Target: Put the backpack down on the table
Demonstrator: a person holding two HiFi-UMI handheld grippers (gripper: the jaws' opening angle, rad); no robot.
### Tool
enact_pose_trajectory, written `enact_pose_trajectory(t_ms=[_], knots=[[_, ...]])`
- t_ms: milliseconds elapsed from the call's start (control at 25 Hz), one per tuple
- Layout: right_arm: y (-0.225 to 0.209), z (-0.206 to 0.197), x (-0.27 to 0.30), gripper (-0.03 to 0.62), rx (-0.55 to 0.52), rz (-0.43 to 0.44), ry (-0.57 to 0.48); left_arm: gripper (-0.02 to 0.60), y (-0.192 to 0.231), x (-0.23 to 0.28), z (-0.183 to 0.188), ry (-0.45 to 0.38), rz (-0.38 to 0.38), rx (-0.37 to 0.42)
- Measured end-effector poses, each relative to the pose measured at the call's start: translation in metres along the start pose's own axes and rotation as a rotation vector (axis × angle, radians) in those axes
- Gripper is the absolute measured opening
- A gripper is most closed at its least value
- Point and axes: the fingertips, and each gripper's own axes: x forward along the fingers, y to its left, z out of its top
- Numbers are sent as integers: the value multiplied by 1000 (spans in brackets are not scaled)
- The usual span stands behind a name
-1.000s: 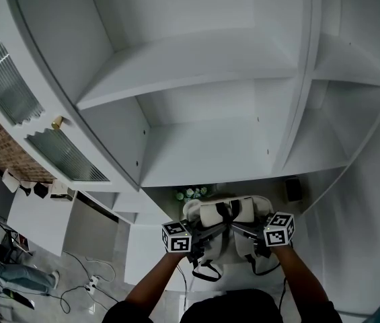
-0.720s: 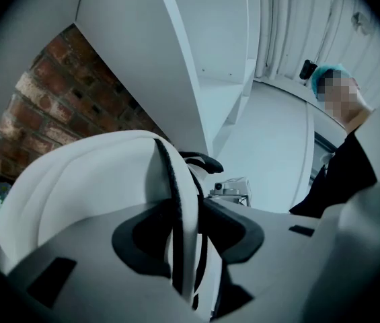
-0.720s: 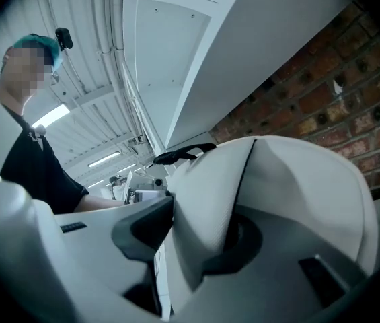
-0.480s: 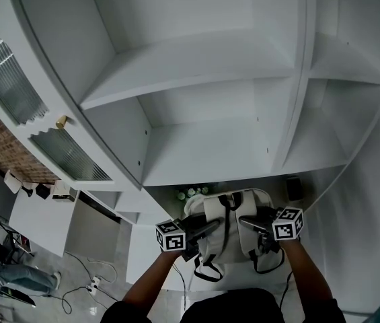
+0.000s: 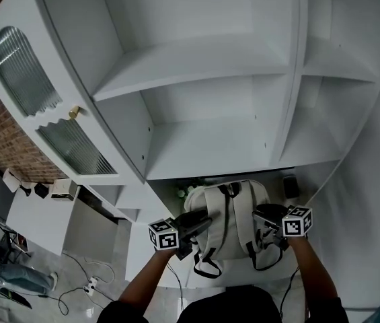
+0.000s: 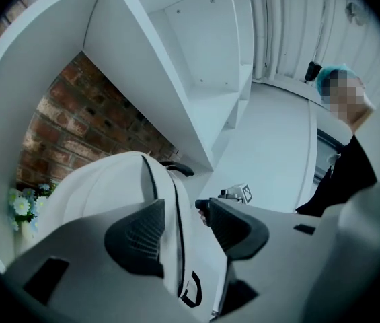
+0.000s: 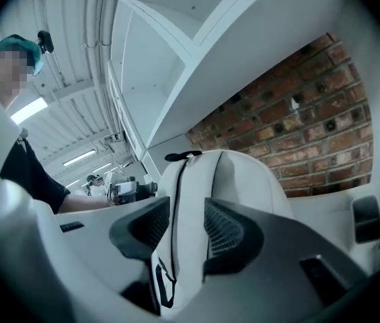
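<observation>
White tabletop (image 6: 277,140) under white open shelving (image 5: 203,59) bears the pale grey fabric backpack (image 5: 233,221), upright, straps toward us; its contents we cannot see. Our left gripper (image 5: 203,222) and right gripper (image 5: 260,214) flank it. Their jaws have just been opening and stand wide, the backpack's sides between them, ungripped. Small white flowers (image 6: 21,207) stand beside it.

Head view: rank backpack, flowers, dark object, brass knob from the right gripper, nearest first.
1. backpack, its edge between the right gripper's just-opened jaws
2. dark object, farther back
3. flowers, past the backpack's left
4. brass knob, far-left cabinet door
</observation>
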Motion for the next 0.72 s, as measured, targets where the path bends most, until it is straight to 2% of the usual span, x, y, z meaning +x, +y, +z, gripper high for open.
enact_pose_trajectory(t_ms=[240, 440, 520, 560, 600, 640, 720], knots=[[28, 3, -16, 170, -34, -2, -31, 202, -20, -12, -4, -5, -3, 11], [62, 4, -23, 168, -73, 4, -56, 202, -51, -19, -13, -4, -34, 21], [72, 3, -27, 144, -72, -20, -67, 201, -65, -21, -15, -5, -47, 36], [76, 2, -29, 104, -60, -37, -75, 198, -71, -22, -16, -8, -48, 46], [80, 1, -30, 64, -42, -50, -85, 184, -77, -24, -17, -11, -46, 56], [86, 0, -32, 50, -25, -51, -95, 160, -82, -25, -19, -12, -41, 67], [100, -4, -32, 39, -11, -39, -111, 53, -92, -29, -24, -9, -40, 86]])
